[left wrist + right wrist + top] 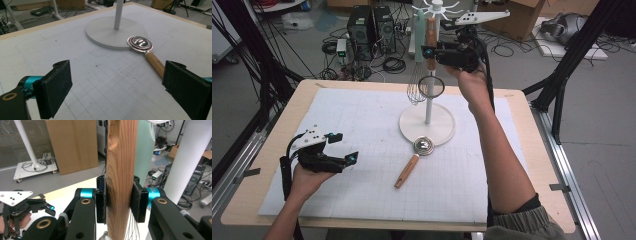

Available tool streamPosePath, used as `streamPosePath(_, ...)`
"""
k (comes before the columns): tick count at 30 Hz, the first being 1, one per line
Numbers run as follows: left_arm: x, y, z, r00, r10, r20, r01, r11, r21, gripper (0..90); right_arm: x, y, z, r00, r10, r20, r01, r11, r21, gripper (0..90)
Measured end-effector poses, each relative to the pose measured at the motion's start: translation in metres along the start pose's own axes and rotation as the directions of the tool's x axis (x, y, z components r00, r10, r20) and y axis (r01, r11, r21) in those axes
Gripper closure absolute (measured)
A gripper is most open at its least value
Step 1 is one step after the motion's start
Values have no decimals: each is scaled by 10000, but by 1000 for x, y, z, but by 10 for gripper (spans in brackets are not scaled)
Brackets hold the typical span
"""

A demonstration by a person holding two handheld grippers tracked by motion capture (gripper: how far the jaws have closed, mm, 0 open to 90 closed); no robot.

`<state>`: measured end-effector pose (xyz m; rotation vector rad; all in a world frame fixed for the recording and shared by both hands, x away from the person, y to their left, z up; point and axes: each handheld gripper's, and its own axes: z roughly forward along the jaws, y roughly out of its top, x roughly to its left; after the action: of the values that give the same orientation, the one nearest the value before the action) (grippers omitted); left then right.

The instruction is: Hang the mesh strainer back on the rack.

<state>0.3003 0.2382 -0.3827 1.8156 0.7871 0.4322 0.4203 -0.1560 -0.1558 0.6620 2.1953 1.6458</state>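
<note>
A white utensil stand (pixel 412 127) rises from the far middle of the mat. From its top hang a mint-handled whisk (pixel 415 91) and a round mesh strainer (pixel 431 86) with a wooden handle (pixel 121 157). My right gripper (pixel 428 53) is raised by the stand's top and is shut on that wooden handle, with both pads (pixel 137 200) pressed on it. A metal spoon with a wooden handle (pixel 408 170) lies on the mat, its bowl against the stand's base. My left gripper (pixel 346 147) is held at the mat's left, open, with the spoon (pixel 140 44) ahead of it.
A white gridded mat (pixel 362 195) covers the wooden table (pixel 287 110). Behind the table the floor holds computer cases (pixel 371 25), cables and cardboard boxes (pixel 72 145). Black frame legs (pixel 562 75) stand at both sides.
</note>
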Motion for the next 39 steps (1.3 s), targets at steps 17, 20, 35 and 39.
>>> streamPosePath(17,2,0,-3,9999,11,-112,-12,10000,-87,95,-9,2,7,9988,249,424,-259,9994,224,705)
streamPosePath(20,2,0,-4,10000,15,-82,-16,9999,-117,95,-10,1,8,9985,280,461,-289,9994,194,702)
streamPosePath(35,7,-2,-6,9998,-118,-130,116,9998,-132,95,-16,-3,5,9989,318,359,-319,9995,36,675)
streamPosePath(39,8,-3,-6,9998,-155,-124,153,9998,-155,95,-18,-3,0,9992,293,257,-294,9996,10,666)
